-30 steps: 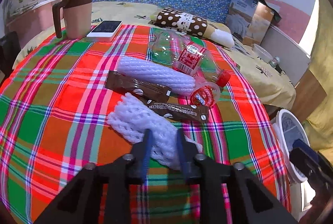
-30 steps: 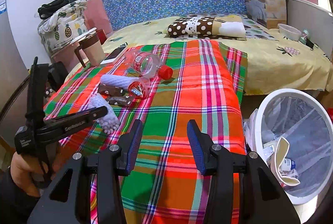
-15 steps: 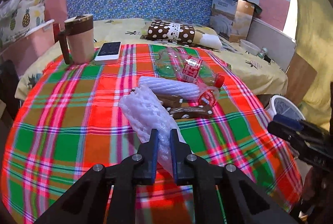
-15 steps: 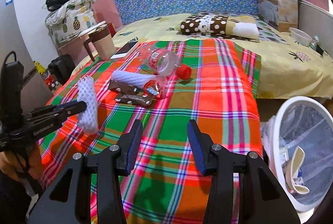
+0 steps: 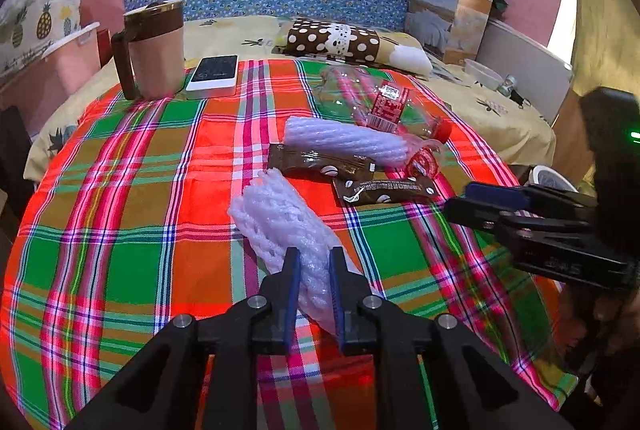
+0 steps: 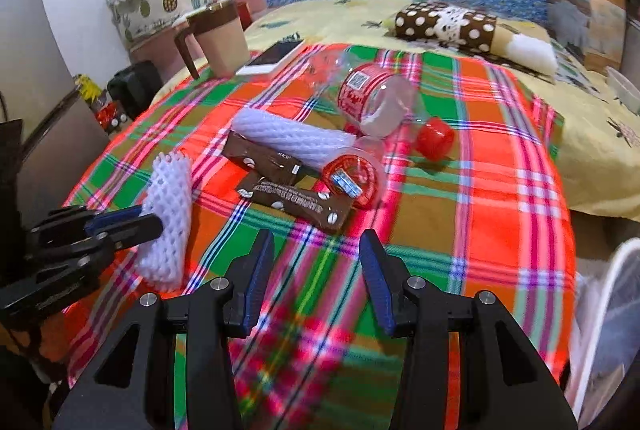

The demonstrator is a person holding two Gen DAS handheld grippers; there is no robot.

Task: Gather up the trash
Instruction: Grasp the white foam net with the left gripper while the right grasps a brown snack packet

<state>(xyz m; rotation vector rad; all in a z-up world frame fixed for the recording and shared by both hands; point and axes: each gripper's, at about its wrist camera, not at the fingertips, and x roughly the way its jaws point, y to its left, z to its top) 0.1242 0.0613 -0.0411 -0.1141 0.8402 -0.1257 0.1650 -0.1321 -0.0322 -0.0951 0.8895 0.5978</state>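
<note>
My left gripper (image 5: 313,259) is shut on a white foam net sleeve (image 5: 280,222) and holds it above the plaid cloth; from the right wrist view it hangs at the left (image 6: 168,214). My right gripper (image 6: 316,246) is open and empty, above the cloth just short of two brown snack wrappers (image 6: 296,198). Behind them lie a second foam sleeve (image 6: 288,134), a small crushed cup with a red label (image 6: 352,178) and a clear bottle with a red cap (image 6: 380,102).
A plaid cloth (image 5: 120,230) covers the table. A lidded mug (image 5: 152,50) and a phone (image 5: 212,74) sit at its far left. The white trash bin's rim (image 6: 612,310) shows at the right. A bed with a polka-dot pillow (image 5: 336,38) lies behind.
My left gripper lifted the foam sleeve off the cloth and closed tighter on it. My right gripper swung left from the bin toward the wrappers.
</note>
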